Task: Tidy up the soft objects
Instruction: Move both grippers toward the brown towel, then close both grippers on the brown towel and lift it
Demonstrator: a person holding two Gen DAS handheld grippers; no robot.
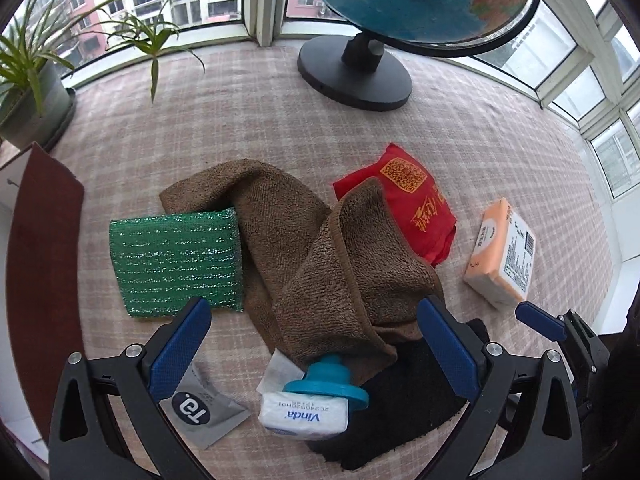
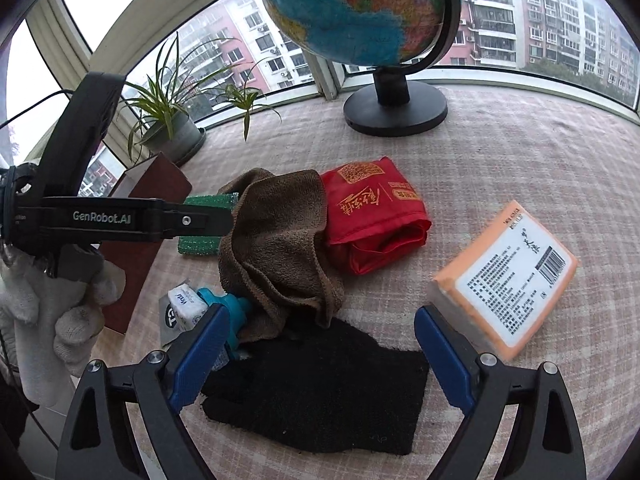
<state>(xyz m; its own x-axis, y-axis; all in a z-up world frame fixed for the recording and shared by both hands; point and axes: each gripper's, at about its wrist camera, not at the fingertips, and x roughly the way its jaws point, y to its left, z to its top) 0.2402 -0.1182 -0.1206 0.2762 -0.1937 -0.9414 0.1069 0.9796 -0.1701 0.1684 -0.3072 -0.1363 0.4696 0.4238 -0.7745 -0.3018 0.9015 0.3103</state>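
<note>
A crumpled brown towel (image 1: pixel 320 256) (image 2: pixel 280 248) lies mid-table, over a red folded bag (image 1: pixel 416 208) (image 2: pixel 372 220) and beside a green scrub sponge (image 1: pixel 176 260) (image 2: pixel 208 220). A black cloth (image 1: pixel 404 408) (image 2: pixel 324 396) lies in front. A white Vinda tissue pack (image 1: pixel 304 416) (image 2: pixel 186 306) and a teal plastic piece (image 1: pixel 328 380) (image 2: pixel 232 308) sit by the towel's edge. An orange tissue pack (image 1: pixel 502 256) (image 2: pixel 508 276) lies at the right. My left gripper (image 1: pixel 316 344) is open above the towel's near end. My right gripper (image 2: pixel 320 348) is open above the black cloth.
A globe on a black stand (image 1: pixel 356 72) (image 2: pixel 396 108) is at the back. A potted plant (image 1: pixel 32 92) (image 2: pixel 176 128) stands back left. A dark red box (image 1: pixel 40 248) (image 2: pixel 148 216) sits at the table's left edge. A grey sachet (image 1: pixel 204 412) lies near the front.
</note>
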